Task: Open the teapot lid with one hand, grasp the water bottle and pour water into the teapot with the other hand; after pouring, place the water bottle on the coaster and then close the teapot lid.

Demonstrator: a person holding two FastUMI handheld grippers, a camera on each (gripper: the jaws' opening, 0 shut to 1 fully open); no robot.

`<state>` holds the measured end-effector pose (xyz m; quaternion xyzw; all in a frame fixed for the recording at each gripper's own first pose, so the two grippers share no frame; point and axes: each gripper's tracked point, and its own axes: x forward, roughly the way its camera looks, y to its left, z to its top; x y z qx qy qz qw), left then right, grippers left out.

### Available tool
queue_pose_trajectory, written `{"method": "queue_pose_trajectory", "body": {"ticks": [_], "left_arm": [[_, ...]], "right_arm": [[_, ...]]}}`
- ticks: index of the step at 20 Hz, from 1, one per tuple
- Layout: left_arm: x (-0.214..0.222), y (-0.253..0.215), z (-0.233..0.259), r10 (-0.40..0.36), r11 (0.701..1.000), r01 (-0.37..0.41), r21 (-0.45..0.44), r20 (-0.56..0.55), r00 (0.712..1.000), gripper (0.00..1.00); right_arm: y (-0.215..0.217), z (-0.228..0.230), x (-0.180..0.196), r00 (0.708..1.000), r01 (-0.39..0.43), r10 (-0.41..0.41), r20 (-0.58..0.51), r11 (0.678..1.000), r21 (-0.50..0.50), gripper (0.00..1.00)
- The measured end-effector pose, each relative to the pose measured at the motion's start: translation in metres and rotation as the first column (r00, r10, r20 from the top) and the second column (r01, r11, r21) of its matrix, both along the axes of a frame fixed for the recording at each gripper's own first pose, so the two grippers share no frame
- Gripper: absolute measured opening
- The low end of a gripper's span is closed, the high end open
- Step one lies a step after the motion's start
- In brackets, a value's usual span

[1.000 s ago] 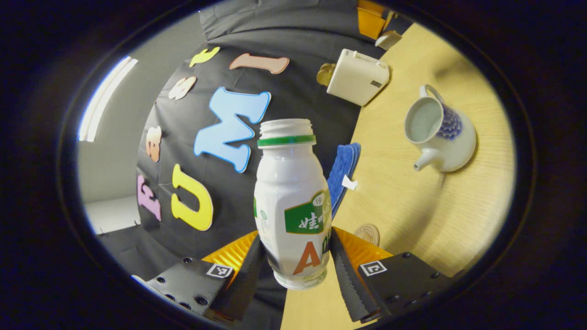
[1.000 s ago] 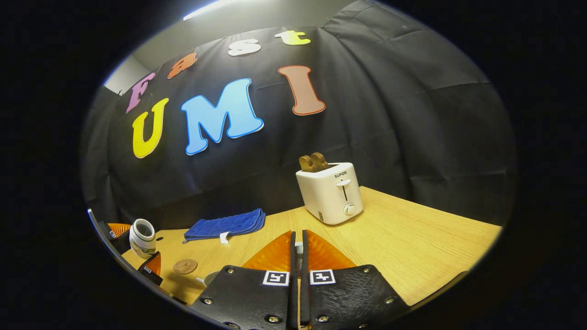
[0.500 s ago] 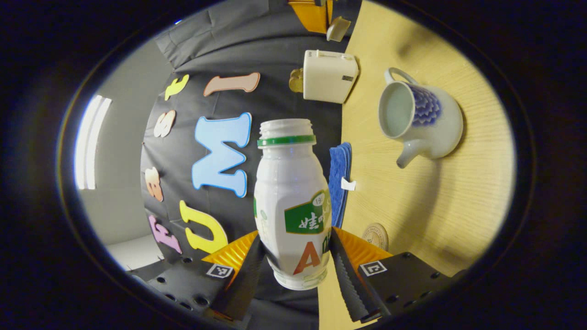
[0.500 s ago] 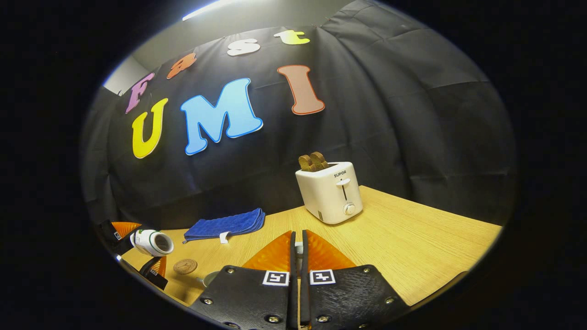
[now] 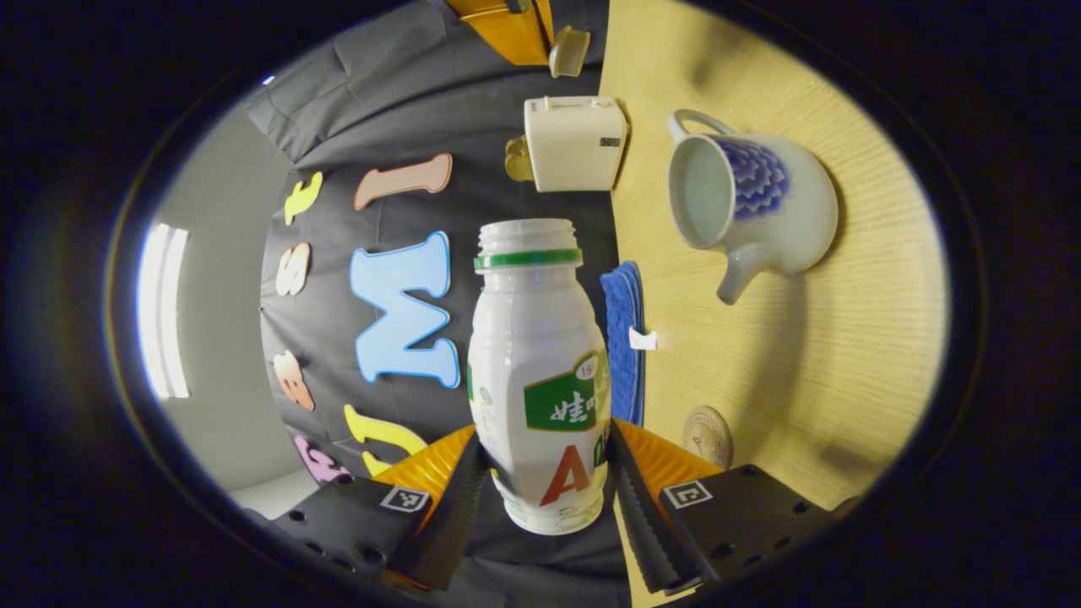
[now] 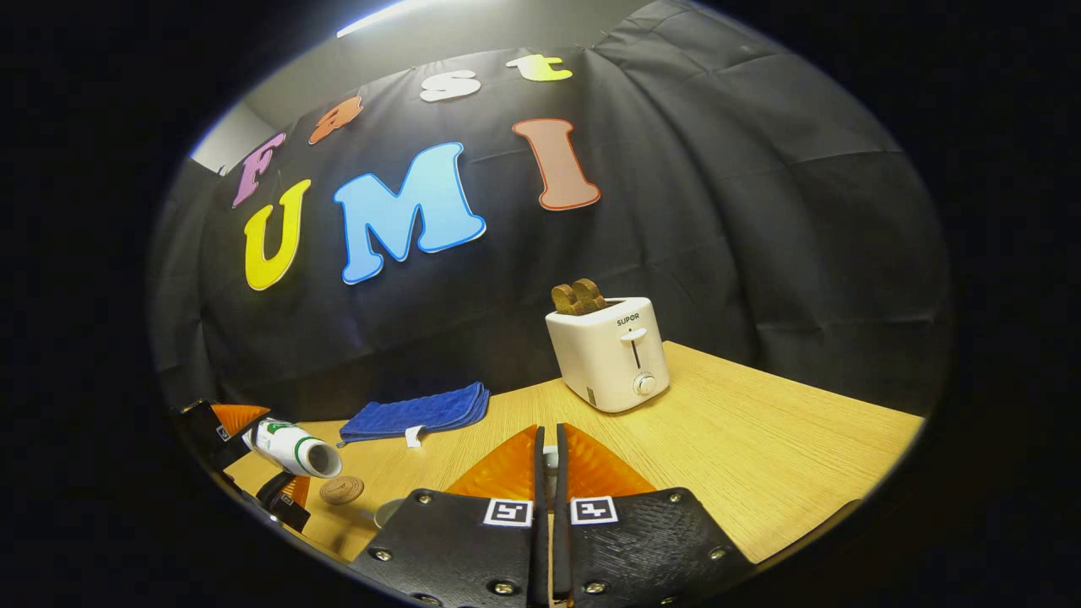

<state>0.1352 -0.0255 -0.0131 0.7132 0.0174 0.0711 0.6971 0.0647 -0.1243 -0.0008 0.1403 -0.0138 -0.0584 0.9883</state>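
Barely visible between right tool [image 6: 547, 460] fingers: pale, unidentifiable sliver.

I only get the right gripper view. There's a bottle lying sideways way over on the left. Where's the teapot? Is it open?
Observer: The left gripper view has the teapot standing on the table, uncovered, its mouth wide open.
Operator: Is water going in?
Observer: No stream that I can see. In that view the water bottle has its mouth apart from the teapot's opening.
Operator: What's holding the bottle?
Observer: The left tool, with both fingers pressing on the bottle's lower body.
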Motion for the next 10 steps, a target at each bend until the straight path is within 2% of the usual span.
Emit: {"method": "queue_pose_trajectory", "body": {"ticks": [10], "left_arm": [[0.0042, -0.006, 0.0027, -0.014, 0.996, 0.014, 0.088, 0.004, 1.0, 0.9]], "right_arm": [[0.0002, 0.0005, -0.0006, 1.0, -0.004, 0.004, -0.002, 1.0, -0.002, 0.02]]}}
